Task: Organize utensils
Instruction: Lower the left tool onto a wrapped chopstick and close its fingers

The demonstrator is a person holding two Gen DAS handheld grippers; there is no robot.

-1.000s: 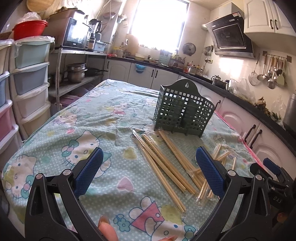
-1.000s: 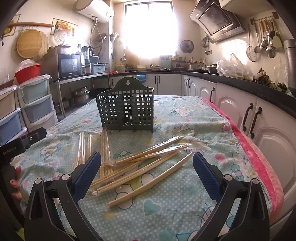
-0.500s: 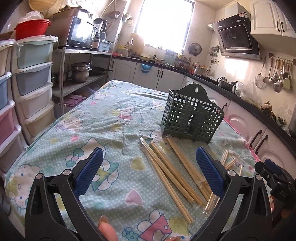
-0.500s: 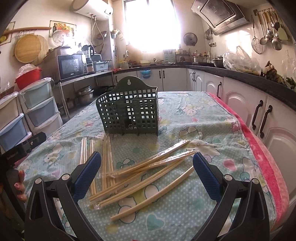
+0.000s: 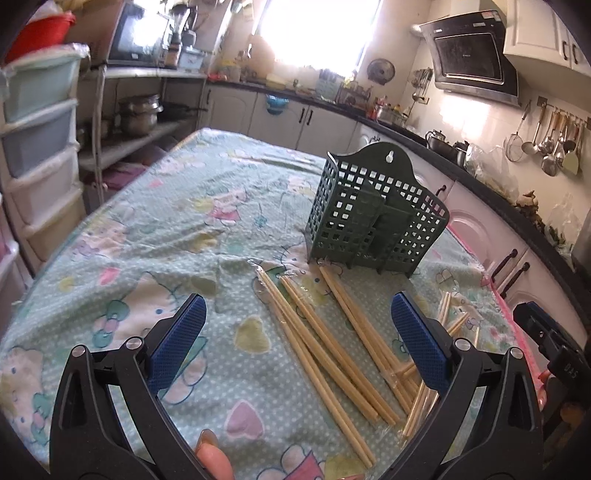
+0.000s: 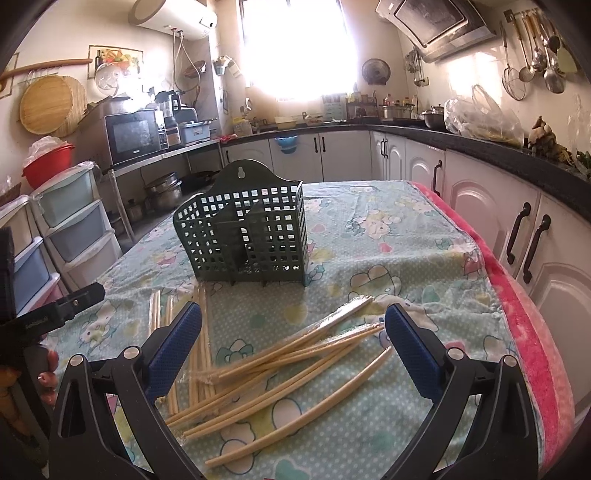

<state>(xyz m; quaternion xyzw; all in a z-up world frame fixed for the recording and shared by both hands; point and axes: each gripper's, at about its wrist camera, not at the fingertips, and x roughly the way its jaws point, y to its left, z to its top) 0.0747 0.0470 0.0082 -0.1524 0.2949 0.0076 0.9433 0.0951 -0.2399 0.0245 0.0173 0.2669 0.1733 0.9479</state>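
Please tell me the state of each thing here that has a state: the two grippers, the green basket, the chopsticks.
left gripper: open, holding nothing
right gripper: open, holding nothing
green basket: upright on the tablecloth, nothing seen inside
chopsticks: lying loose on the cloth, some in clear wrappers

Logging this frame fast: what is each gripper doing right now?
Left gripper: open, holding nothing, above the chopsticks.
Right gripper: open, holding nothing.

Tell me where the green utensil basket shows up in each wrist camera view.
Left wrist: green utensil basket right of centre, behind the chopsticks.
Right wrist: basket left of centre, upright on the tablecloth.
Shared landmark: the bright window.
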